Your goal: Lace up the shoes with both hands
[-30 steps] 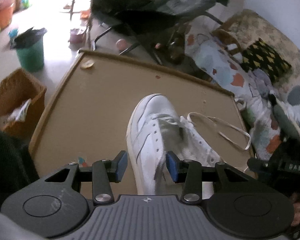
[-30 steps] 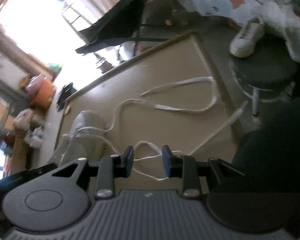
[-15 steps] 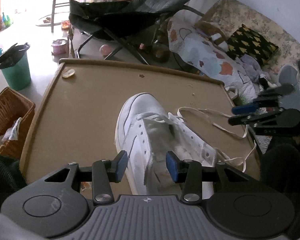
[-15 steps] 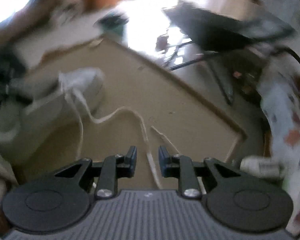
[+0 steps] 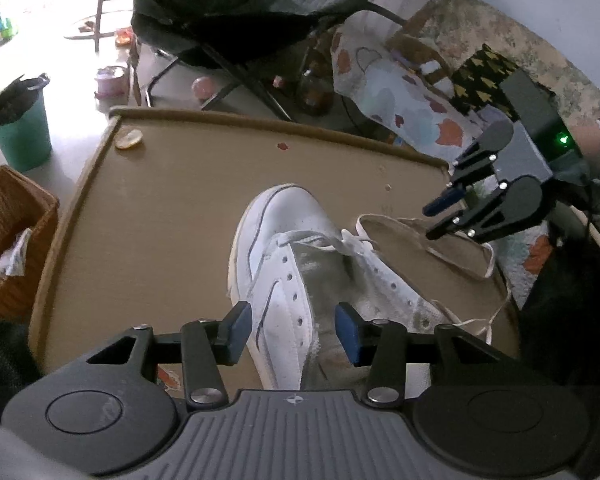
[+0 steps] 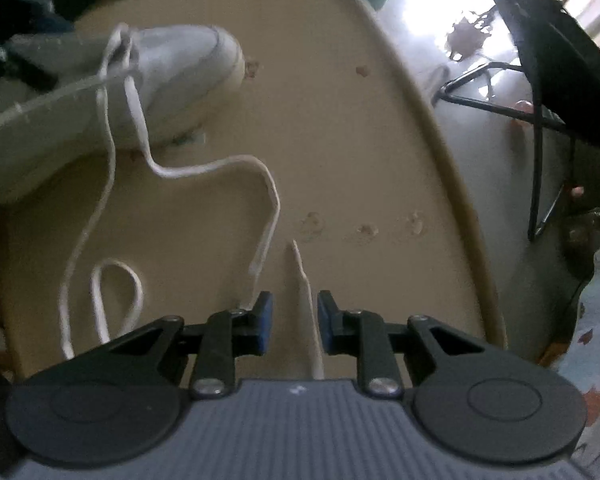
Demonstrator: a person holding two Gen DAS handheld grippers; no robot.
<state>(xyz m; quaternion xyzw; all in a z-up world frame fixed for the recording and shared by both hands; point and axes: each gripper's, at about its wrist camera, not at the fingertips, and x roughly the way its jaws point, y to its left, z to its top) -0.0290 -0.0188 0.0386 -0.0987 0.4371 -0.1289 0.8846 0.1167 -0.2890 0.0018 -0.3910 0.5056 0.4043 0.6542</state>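
Right tongs (image 6: 294,326): apart, pointing steeply down over tabletop (image 6: 380,140); free lace end (image 6: 300,280) lying between pads, unpinched.
Left tongs (image 5: 292,330): opening, straddling rear of white shoe (image 5: 284,264); contact with shoe unclear.
Shoe: on its sole mid-tabletop, toe toward 12 o'clock; only lowest eyelets threaded; lace (image 5: 428,246) trailing toward 3 o'clock.
Advice, by judgement: close right tongs near stiff tip, not mid-length, so tip can be steered; steady shoe with left tongs; aim for next empty eyelet; keep slack clear of loops.
Risk: flat lace twisting, slipping from pads.
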